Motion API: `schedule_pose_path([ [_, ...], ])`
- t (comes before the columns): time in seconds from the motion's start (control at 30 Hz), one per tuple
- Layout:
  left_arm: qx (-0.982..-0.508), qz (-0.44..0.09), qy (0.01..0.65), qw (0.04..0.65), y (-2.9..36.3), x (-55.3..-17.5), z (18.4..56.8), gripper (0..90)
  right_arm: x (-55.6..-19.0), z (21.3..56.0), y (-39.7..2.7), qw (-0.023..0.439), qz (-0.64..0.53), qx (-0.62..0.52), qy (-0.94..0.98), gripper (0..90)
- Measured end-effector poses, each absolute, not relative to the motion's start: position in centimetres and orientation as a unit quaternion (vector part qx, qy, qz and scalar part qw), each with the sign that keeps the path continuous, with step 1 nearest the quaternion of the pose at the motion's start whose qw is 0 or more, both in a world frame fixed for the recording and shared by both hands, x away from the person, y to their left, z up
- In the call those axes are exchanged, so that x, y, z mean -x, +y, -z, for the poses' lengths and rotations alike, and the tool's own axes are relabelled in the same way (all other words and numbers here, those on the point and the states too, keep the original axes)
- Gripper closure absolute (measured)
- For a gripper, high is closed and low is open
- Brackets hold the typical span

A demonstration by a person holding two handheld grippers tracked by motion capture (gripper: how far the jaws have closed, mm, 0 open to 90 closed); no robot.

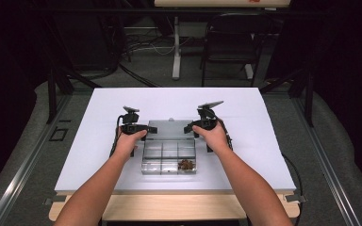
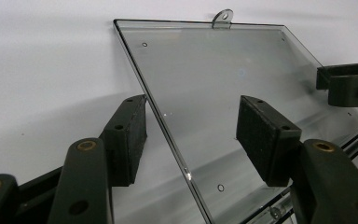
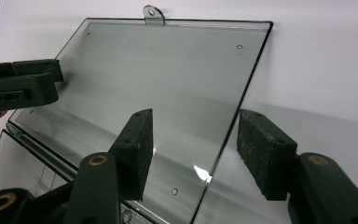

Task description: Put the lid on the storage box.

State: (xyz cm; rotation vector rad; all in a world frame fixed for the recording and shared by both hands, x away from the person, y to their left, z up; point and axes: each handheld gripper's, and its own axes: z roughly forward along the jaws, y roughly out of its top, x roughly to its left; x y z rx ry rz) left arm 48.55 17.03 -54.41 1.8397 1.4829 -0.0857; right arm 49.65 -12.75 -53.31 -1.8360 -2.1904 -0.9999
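**Lid laid open, both grippers loose**

The clear plastic compartment box (image 1: 169, 160) sits mid-counter (image 1: 99, 155), its transparent hinged lid (image 2: 223, 88) flat behind it. The left gripper (image 2: 191, 140) and right gripper (image 3: 193, 149) straddle the lid's side edges, spread, pads not pressing. Opening looks done; the brown bits (image 1: 185, 164) are untouched.

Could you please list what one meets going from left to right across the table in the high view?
Left gripper → clear compartment box with its lid open → right gripper.

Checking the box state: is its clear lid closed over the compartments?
No, the lid lies flipped open on the table behind the box.
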Motion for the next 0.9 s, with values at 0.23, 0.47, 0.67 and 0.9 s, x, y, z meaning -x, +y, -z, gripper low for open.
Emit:
schedule_pose_path([
  [0.23,-0.718,0.037,0.581,0.38,17.06,-48.58,54.46,42.7,-49.73,53.47,-12.69,0.062,0.331,0.607,-0.72,45.6],
  [0.47,-0.715,0.04,0.584,0.381,17.04,-48.59,54.48,42.7,-49.75,53.47,-12.66,0.061,0.331,0.608,-0.719,45.7],
  [0.67,-0.718,0.04,0.582,0.379,17.17,-48.63,54.45,43.6,-49.74,53.51,-12.6,0.06,0.334,0.61,-0.716,45.8],
  [0.9,-0.715,0.039,0.585,0.381,17.28,-48.61,54.33,46.1,-49.74,53.46,-12.65,0.059,0.333,0.606,-0.72,45.8],
])
